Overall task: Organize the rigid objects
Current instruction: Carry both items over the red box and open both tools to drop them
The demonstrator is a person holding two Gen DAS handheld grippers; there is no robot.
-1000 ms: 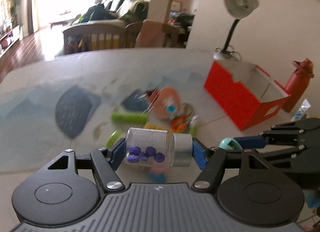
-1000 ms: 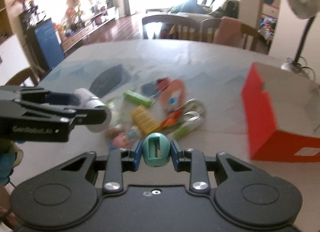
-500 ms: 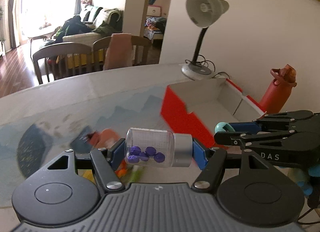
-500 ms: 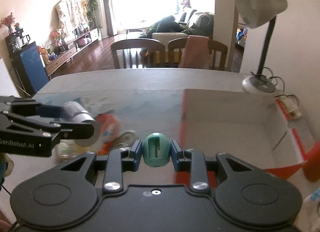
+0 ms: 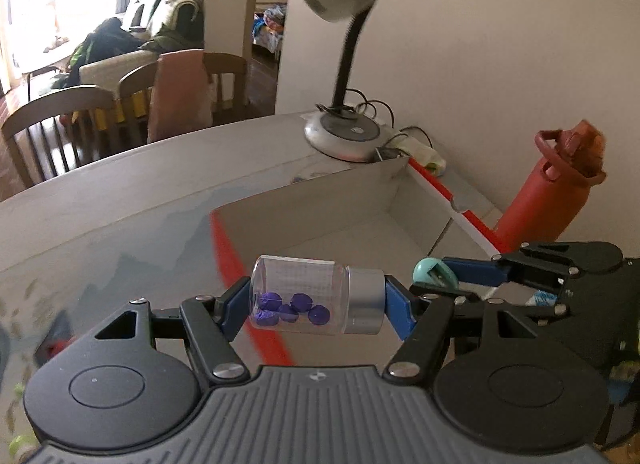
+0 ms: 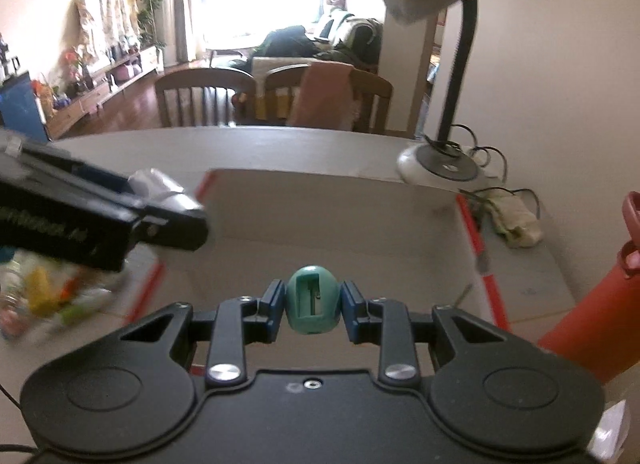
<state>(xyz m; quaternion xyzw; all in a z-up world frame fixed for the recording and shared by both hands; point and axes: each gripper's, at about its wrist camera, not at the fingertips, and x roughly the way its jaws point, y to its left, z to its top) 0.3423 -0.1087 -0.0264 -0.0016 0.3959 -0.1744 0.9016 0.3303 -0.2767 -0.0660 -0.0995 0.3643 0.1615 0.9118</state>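
Note:
My left gripper point(image 5: 316, 304) is shut on a clear plastic jar point(image 5: 304, 294) with a silver cap and several purple beads inside, held sideways above the near wall of the red box point(image 5: 360, 200). My right gripper point(image 6: 313, 304) is shut on a teal egg-shaped pencil sharpener point(image 6: 313, 300), held over the open box point(image 6: 320, 224). The right gripper and sharpener point(image 5: 434, 273) show at the right of the left wrist view. The left gripper with the jar's cap point(image 6: 160, 192) shows at the left of the right wrist view.
A grey desk lamp point(image 5: 344, 136) stands behind the box, with cables and a white cloth beside its base point(image 6: 516, 216). A red water bottle point(image 5: 552, 192) stands right of the box. Blurred toys point(image 6: 44, 300) lie on the table left of the box. Chairs point(image 6: 224, 100) stand behind the table.
Both grippers have moved right and forward from above the toy pile to above the red box, each still holding its object.

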